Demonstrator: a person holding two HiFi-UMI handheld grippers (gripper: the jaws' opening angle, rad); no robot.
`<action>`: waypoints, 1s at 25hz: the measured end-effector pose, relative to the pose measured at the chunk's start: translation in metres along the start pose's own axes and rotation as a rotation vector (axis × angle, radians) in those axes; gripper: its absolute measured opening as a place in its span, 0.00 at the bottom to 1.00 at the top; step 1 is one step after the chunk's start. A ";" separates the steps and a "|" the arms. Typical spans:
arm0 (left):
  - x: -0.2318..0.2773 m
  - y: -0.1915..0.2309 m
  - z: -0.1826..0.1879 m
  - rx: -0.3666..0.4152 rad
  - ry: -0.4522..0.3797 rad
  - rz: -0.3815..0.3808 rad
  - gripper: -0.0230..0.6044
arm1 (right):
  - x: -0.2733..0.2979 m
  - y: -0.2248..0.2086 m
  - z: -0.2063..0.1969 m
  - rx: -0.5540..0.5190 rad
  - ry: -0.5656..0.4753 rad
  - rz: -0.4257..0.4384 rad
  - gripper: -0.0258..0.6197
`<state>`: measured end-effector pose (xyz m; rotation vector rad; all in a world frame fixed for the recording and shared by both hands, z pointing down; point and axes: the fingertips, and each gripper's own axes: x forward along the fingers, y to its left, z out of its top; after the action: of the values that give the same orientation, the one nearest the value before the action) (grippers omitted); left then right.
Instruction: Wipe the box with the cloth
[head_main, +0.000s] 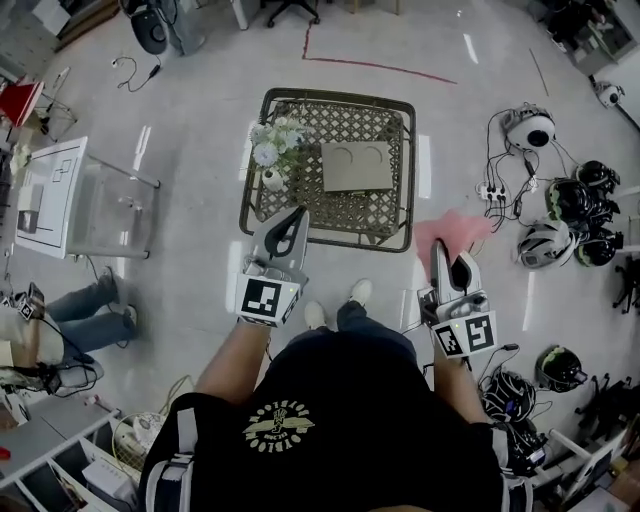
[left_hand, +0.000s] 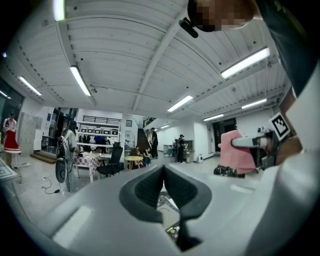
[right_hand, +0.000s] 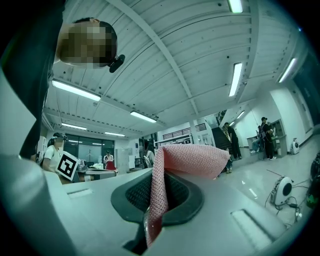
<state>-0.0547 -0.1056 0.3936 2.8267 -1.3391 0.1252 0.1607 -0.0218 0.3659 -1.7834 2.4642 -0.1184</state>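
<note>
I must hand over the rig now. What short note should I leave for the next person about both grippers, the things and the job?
Left gripper: shut, empty, tips over the near side of the dark lattice table.
Right gripper: shut on the pink woven cloth, over the floor right of the table.
Flat grey box with two circles: lies on the table, beside a vase of white flowers.
Done: cloth is gripped.
Left: bring the cloth to the box and wipe it; nothing touches it now.

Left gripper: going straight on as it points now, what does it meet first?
Likely nothing near: the left gripper points about level over the wicker table, between the flowers and the box; height is unclear.
</note>
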 end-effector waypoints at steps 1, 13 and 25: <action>0.006 -0.002 0.000 -0.003 0.000 0.002 0.04 | 0.003 -0.005 0.001 -0.002 0.000 0.006 0.07; 0.075 -0.031 0.019 0.051 -0.007 0.074 0.04 | 0.028 -0.087 0.007 0.035 -0.034 0.088 0.07; 0.070 -0.010 0.020 0.060 0.010 0.184 0.04 | 0.076 -0.082 -0.003 0.101 -0.013 0.238 0.07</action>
<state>-0.0013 -0.1546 0.3793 2.7397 -1.6184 0.1839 0.2141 -0.1194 0.3761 -1.4351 2.5874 -0.2077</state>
